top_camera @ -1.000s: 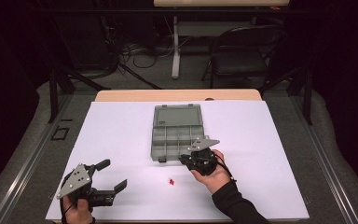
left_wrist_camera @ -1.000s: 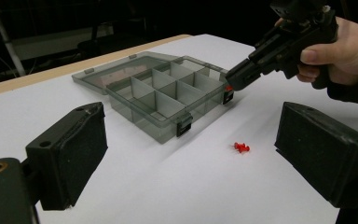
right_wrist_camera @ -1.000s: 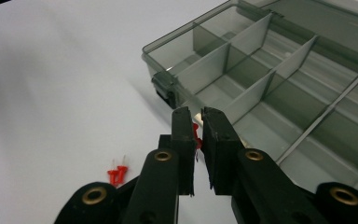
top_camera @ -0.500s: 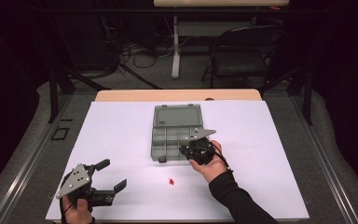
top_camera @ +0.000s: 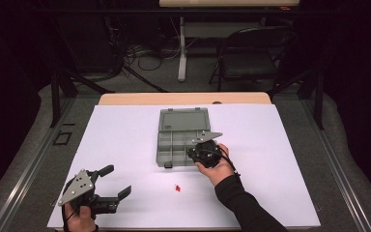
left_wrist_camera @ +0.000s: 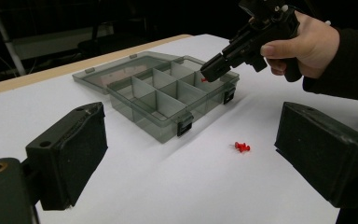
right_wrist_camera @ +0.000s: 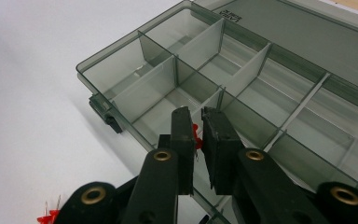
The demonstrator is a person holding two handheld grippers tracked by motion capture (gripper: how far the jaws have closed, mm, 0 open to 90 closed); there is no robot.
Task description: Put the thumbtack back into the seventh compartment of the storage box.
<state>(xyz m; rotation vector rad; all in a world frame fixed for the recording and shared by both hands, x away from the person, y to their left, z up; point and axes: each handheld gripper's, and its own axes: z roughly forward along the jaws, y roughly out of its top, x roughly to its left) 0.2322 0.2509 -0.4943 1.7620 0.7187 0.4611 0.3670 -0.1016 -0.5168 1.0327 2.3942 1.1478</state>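
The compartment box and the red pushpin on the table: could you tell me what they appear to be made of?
Compartment box: probably smoke-grey translucent plastic, since its dividers show through the glossy walls. Red pushpin: likely a moulded plastic head; its pin is too small to judge.

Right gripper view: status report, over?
Right gripper shut on a red pushpin, above the open compartment box. Left gripper open, empty. Second red pushpin loose on the table. Nothing in the way.
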